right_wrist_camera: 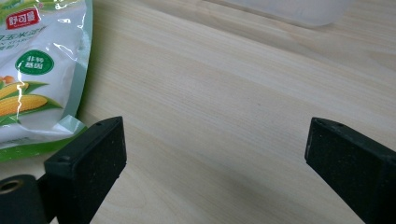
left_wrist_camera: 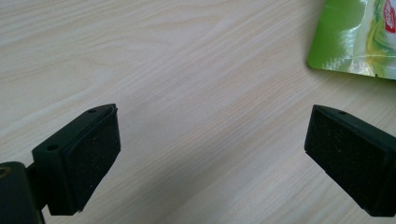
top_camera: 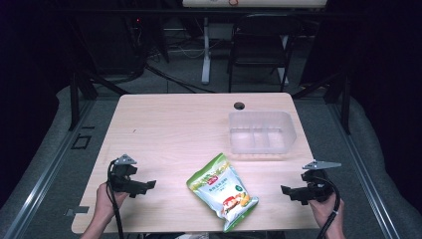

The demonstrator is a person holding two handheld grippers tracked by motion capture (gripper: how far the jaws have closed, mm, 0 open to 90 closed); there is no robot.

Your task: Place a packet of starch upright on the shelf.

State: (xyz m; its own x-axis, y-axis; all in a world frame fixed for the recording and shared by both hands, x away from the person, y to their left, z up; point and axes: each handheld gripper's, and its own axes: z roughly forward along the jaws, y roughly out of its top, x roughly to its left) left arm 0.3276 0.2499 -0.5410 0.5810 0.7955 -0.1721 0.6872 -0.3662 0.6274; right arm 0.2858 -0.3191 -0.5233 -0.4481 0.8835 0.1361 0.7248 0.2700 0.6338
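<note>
The left tool (top_camera: 147,184) and right tool (top_camera: 285,189) gape wide and empty beside the shiny green corn bag (top_camera: 222,192). Its slick plastic could slip from a weak pinch.

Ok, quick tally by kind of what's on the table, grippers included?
Pouches: 1, the green pouch
Bins: 1, the clear bin
Grippers: 2, the left gripper and the right gripper, both open and holding nothing
Total: 4
</note>
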